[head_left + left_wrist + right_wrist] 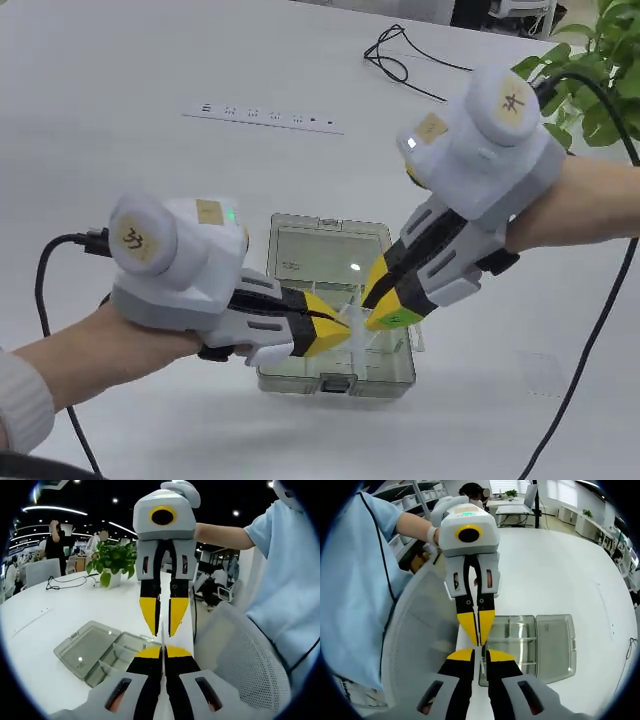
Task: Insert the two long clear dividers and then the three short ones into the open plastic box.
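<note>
While the left gripper (343, 336) is pinching a thin, glassy divider (357, 322) edge-on just above the clear rectangular box (300, 383), the right gripper (369, 312) is clamping its other end; the right gripper view is revealing ribs (510, 639) crossing the box's base.

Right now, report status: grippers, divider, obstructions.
Left gripper, right gripper both shut on one clear divider. Divider held over open box. No obstruction seen.

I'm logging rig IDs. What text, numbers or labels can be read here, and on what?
"33": cap sticker on the left gripper.
"34", less sure: cap label on the right gripper.
Lid label of the plastic box: too small to read.
Power strip markings: blurred.
</note>
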### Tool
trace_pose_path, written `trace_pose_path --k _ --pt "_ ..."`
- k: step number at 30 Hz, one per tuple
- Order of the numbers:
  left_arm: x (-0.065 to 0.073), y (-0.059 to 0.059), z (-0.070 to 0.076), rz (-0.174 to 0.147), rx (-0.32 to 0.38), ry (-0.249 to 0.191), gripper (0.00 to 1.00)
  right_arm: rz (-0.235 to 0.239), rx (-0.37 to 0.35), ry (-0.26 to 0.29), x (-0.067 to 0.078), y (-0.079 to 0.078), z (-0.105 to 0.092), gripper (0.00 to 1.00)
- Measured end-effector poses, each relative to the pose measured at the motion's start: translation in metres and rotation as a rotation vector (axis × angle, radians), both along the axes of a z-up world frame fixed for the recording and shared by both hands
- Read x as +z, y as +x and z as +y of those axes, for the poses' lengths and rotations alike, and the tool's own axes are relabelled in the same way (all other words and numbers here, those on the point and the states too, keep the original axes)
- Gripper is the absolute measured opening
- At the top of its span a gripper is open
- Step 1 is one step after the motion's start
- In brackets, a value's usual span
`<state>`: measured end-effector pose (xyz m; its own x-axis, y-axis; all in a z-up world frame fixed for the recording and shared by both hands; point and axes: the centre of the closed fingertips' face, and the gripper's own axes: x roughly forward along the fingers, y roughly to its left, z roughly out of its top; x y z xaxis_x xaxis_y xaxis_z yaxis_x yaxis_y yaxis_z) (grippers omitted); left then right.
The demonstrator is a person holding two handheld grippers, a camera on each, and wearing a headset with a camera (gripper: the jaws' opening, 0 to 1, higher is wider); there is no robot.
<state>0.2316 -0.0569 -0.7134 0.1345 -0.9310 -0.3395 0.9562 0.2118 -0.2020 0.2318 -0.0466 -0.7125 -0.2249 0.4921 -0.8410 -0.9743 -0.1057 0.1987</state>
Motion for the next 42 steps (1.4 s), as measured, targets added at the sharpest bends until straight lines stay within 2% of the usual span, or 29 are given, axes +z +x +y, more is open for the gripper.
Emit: trace_pose_path --k 7,11,14,22,26,28,32,35,38,40,41,42 --pt "0.004 0.0 -0.002 -0.014 0.017 -0.02 0.0 0.011 0.025 -0.008 -0.001 -0.001 0.001 0.04" --pt "0.005 0.0 -0.001 -0.028 0.026 -0.026 0.0 0.016 0.029 -0.009 0.0 -0.002 0.001 0.04" --pt "0.01 0.003 0.001 -0.02 0.053 -0.058 0.0 0.007 0.034 -0.024 -0.002 -0.001 -0.002 0.06" --pt "0.01 0.004 0.0 -0.025 0.049 -0.056 0.0 0.017 0.023 -0.022 -0.001 -0.001 -0.002 0.03" --pt "0.009 0.005 -0.001 -0.025 0.054 -0.055 0.0 -0.008 0.042 -0.046 -0.001 0.0 -0.001 0.02" --pt "0.007 0.005 -0.002 -0.025 0.051 -0.047 0.0 -0.019 0.055 -0.063 -0.002 -0.001 -0.001 0.02" --pt "0.002 0.007 0.0 -0.046 0.049 -0.012 0.0 -0.047 0.076 -0.094 -0.006 -0.001 0.001 0.02" --pt "-0.002 0.011 0.003 -0.069 0.063 0.011 0.0 -0.058 0.077 -0.11 -0.009 0.005 0.002 0.02" --pt "-0.004 0.013 0.006 -0.074 0.079 0.019 0.0 -0.064 0.063 -0.116 -0.011 0.009 0.005 0.02" --pt "-0.008 0.015 0.011 -0.093 0.091 0.034 0.05 -0.087 0.047 -0.126 -0.012 0.014 0.005 0.02" --pt "-0.01 0.017 0.014 -0.081 0.11 0.038 0.1 -0.1 0.049 -0.132 -0.014 0.017 0.005 0.02" --pt "-0.011 0.018 0.016 -0.084 0.116 0.042 0.13 -0.105 0.034 -0.144 -0.015 0.02 0.003 0.02"
